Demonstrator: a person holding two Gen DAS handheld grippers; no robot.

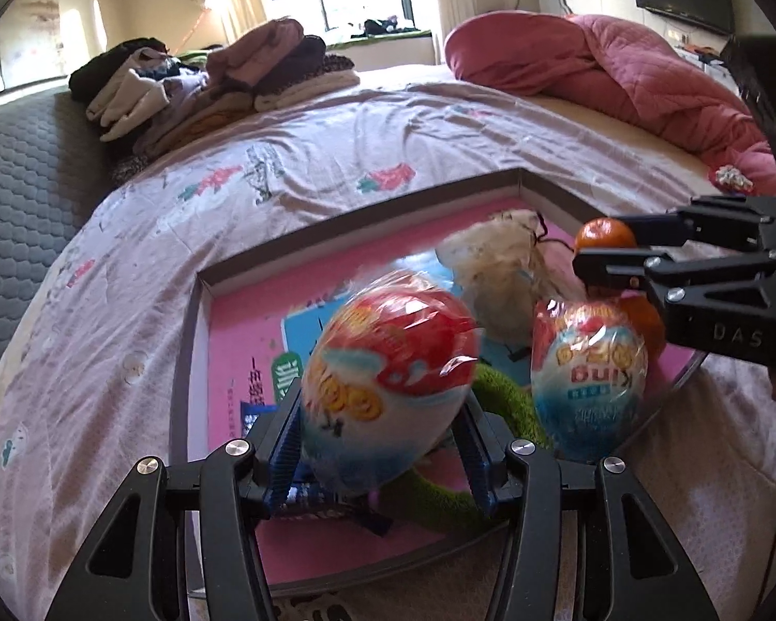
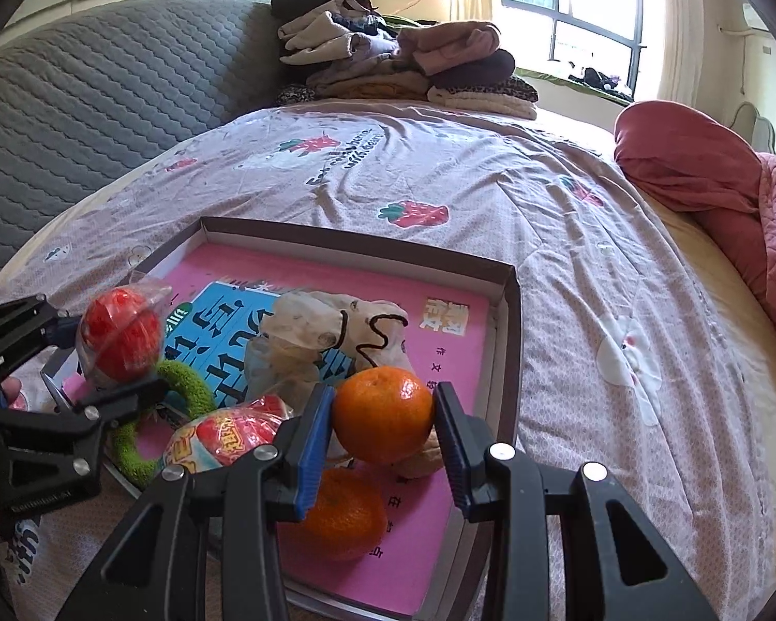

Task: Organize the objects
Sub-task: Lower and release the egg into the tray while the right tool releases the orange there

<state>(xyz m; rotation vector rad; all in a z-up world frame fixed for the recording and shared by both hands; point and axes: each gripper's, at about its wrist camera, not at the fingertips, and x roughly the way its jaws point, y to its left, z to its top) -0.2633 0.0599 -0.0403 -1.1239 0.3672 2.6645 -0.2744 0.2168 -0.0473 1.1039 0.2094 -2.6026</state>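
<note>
Wrapped egg toy (image 1: 388,378): gripped in left tongs (image 1: 383,445) above shallow box (image 2: 507,310) on bed (image 2: 569,217). Tangerine (image 2: 383,414): clamped in right tongs (image 2: 383,440) over box's near right part. In box: second egg (image 2: 222,437), second tangerine (image 2: 344,515), green ring (image 2: 191,378), crumpled bag (image 2: 326,326), pink book (image 2: 439,362).

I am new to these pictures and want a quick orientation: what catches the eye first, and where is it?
The left claw grips a big wrapped toy egg over a shallow box on the bed. The right claw holds an orange above the same box, where a second egg and another orange already lie.
</note>
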